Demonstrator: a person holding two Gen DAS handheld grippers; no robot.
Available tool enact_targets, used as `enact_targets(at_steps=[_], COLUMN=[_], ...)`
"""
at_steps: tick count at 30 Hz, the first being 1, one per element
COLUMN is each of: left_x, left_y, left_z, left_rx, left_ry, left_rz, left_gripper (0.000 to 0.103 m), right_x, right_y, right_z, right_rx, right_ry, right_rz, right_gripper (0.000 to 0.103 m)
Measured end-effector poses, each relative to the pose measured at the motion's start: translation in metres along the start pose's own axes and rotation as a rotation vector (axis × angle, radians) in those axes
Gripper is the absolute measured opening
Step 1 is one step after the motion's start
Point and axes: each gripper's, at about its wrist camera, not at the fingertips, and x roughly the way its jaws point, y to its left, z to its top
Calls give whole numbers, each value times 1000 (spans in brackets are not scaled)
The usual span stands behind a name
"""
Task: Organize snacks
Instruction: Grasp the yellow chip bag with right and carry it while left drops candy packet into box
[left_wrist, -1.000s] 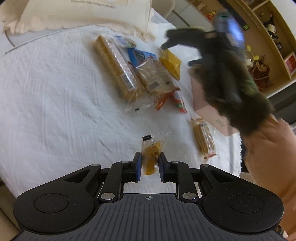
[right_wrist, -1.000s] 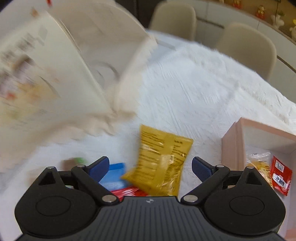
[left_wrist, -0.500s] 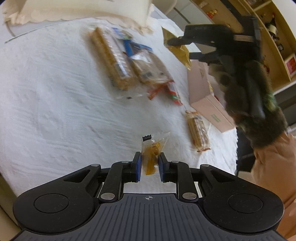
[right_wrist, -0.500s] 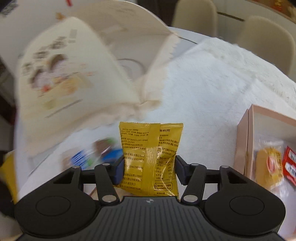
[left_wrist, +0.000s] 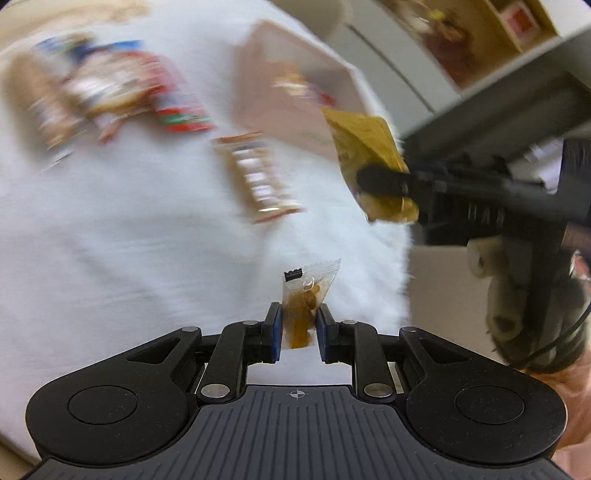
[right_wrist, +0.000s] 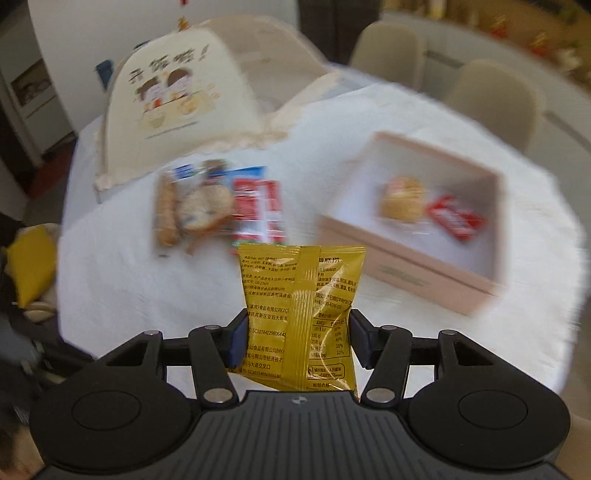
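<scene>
Left tool (left_wrist: 299, 328) is clamped on a small clear sachet of brown snack (left_wrist: 304, 299). Right tool (right_wrist: 295, 338) grips a yellow foil snack packet (right_wrist: 301, 314) above the white-clothed table (right_wrist: 147, 288).

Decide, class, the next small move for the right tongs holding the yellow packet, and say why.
Probably carry the yellow packet over the pink box and release it there. The right tongs grip it above the table, and the open box already holds two snacks with room left.
</scene>
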Motion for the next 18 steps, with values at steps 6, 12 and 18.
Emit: enact_targets(at_steps=[6,12,18], left_x=[-30,9,9], left_y=[-71,-86,-54], left_z=[75,180,173], left_rx=[198,159,2], left_ry=[-126,-216,-338], left_rz=[18,29,1], left_gripper=[23,27,29], right_x=[-81,-89,-86], right_y=[-44,-72,-76], right_z=[-31,-45,-46], right_rx=[50,165,167], right_ry=[-148,-198,-215], right_rz=[-134,-162,-167], right_gripper=[55,55,55])
